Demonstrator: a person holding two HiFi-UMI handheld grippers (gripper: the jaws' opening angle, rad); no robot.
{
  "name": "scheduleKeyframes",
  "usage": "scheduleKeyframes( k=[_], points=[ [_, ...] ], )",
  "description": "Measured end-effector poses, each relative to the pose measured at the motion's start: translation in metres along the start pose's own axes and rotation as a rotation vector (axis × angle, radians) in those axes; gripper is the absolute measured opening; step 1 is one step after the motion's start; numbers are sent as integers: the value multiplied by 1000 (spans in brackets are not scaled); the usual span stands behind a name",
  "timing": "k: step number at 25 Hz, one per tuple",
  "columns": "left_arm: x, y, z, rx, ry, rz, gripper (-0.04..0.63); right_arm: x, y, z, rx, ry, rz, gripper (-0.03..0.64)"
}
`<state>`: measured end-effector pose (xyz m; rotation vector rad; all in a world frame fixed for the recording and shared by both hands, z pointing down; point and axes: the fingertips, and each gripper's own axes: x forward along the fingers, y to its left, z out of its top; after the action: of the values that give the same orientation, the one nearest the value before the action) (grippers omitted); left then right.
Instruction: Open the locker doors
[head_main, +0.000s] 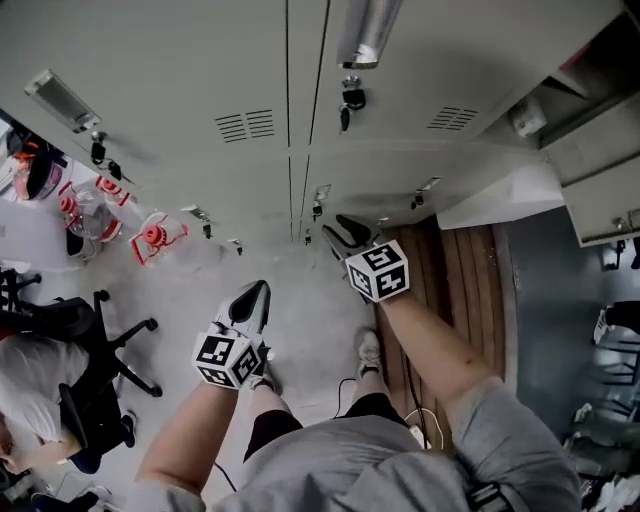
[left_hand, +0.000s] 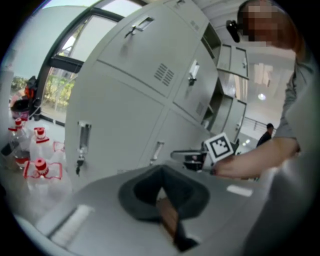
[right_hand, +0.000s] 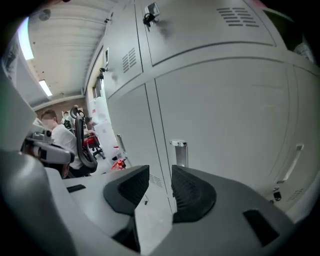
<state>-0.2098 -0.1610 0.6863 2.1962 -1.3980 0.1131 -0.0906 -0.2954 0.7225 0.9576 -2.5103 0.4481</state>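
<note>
A bank of grey lockers (head_main: 250, 60) fills the head view. Their doors look closed in front of me, and keys hang in the upper locks (head_main: 350, 100). My right gripper (head_main: 345, 232) is held out low toward the lockers, close to a small metal door handle (head_main: 320, 193). In the right gripper view its jaws (right_hand: 160, 172) stand open with nothing between them, and that handle (right_hand: 178, 151) lies just beyond the tips. My left gripper (head_main: 255, 292) hangs back, nearer my body, with its jaws shut on nothing (left_hand: 160, 182). The right gripper (left_hand: 187, 157) also shows in the left gripper view.
Several red-capped water bottles (head_main: 150, 238) stand on the floor at the left by the lockers. A black office chair (head_main: 90, 340) and a seated person (head_main: 30, 390) are at lower left. Wooden floor boards (head_main: 460, 290) and open locker doors (head_main: 590, 190) lie to the right.
</note>
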Motion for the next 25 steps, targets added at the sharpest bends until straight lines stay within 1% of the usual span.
scheduleKeyframes(
  k=[4,8,11,15,17,21,25],
  points=[
    [1,24,-58,-61,44,28,3,34,-8,-20,19,27,-35,147],
    [10,42,-92,-111,47,57,2,64,-20,-5,11,-26,-74,167],
    [15,39,-108,-120,61,45,3,76,-21,8,9,-55,-99,172],
    [23,31,-113,-110,71,18,2,85,-18,14,-11,-59,-134,173],
    [26,30,-111,-103,70,9,2,85,-17,14,-6,-74,-136,173],
    [34,25,-103,-93,55,-5,2,84,-15,12,-26,-71,-103,173],
    [39,14,-102,-106,46,-11,2,69,-4,2,-59,-64,-68,173]
  ],
)
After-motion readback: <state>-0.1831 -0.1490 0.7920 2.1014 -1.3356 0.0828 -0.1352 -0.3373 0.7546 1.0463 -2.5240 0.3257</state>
